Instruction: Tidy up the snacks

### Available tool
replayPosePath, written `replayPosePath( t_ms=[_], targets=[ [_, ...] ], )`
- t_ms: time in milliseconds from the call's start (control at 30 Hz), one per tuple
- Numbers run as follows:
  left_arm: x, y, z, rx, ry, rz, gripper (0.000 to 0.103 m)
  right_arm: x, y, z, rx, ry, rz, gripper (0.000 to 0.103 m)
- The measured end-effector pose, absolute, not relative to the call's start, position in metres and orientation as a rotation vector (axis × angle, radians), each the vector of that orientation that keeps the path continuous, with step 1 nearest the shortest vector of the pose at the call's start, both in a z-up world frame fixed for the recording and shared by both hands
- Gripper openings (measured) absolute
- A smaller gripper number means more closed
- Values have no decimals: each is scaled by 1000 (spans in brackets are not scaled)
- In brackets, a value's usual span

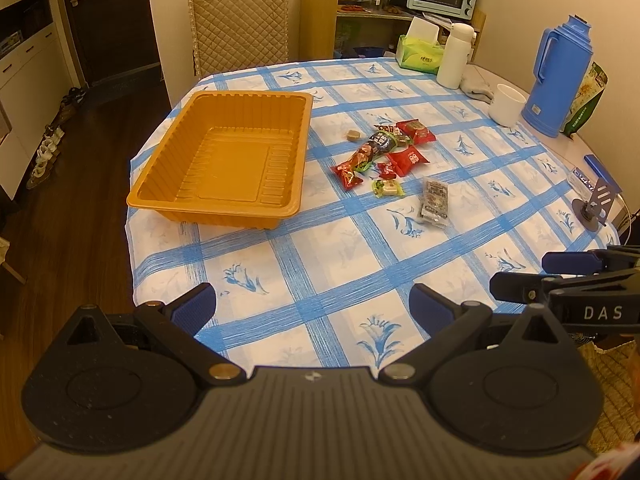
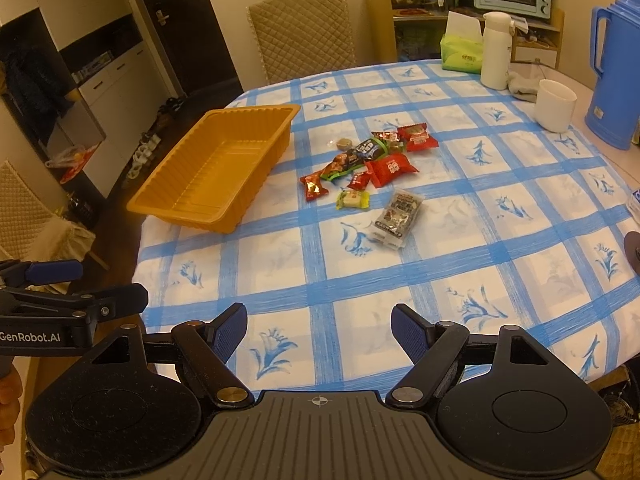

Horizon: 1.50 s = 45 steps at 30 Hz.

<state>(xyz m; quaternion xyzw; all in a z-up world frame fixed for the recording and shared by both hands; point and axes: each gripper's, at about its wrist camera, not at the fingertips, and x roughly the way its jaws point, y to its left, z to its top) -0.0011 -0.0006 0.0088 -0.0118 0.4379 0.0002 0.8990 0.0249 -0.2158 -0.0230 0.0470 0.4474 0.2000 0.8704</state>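
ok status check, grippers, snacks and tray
Left gripper and right gripper open, empty. Snacks loose on tablecloth beside empty orange tray. Path clear.

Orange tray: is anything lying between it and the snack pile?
Nothing visible. Only bare tablecloth separates the snack pile from the orange tray, which is empty. Both grippers hover open at the near edge.

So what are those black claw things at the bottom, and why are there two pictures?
Those are two grabbers a person holds, one per hand. Each carries a camera, hence two pictures. The left gripper and the right gripper are both open and hold nothing. On the checked tablecloth sit an empty orange tray and a pile of wrapped snacks, with a grey packet nearer. The snacks are not yet in the tray.
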Motion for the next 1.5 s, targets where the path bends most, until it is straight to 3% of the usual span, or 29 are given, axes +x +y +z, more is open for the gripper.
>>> replayPosePath(
  t_ms=[500,867,1500],
  targets=[
    [7,-4,-7,8,877,-71,103,27,-241,-32,147,904,362,79],
    [45,-37,-21,-32,856,-39,102,79,-280,-46,114,899,431,79],
    [135,-133,-80,-39,895,-22,79,195,-354,-87,24,966,542,79]
  ],
)
